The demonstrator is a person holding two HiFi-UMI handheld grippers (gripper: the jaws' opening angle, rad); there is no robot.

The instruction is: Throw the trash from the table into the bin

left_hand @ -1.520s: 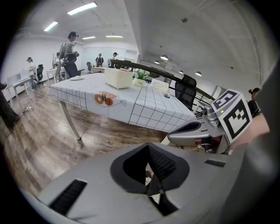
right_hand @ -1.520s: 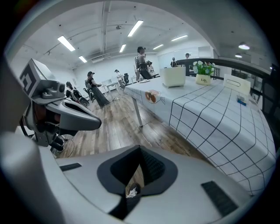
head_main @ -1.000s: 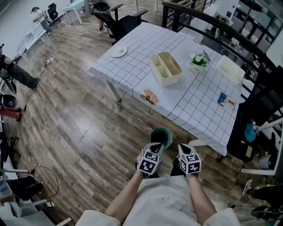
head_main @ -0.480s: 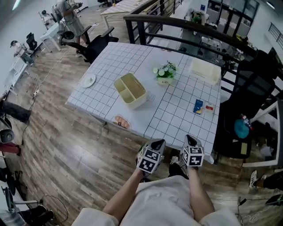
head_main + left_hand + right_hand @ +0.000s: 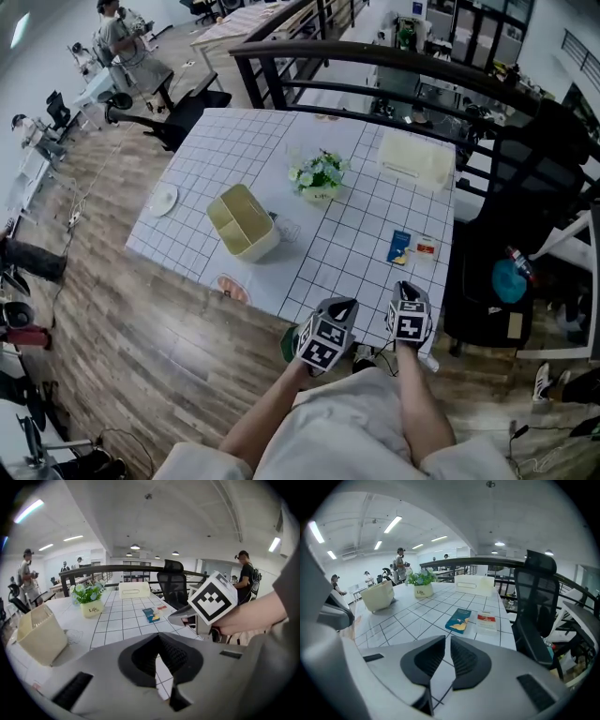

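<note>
Beyond closed left fingers and right fingers — just opening, empty — lies blue trash.

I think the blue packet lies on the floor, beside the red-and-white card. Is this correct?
Not quite. The blue packet lies on the table, not on the floor, beside the red-and-white card. The head view shows it.

Green bin below the desk's near edge mostly hidden behind the left gripper, only a sliver showing; flat orange scrap on the desk's near-left edge too small to identify; print on blue packet by its right edge unreadable.
</note>
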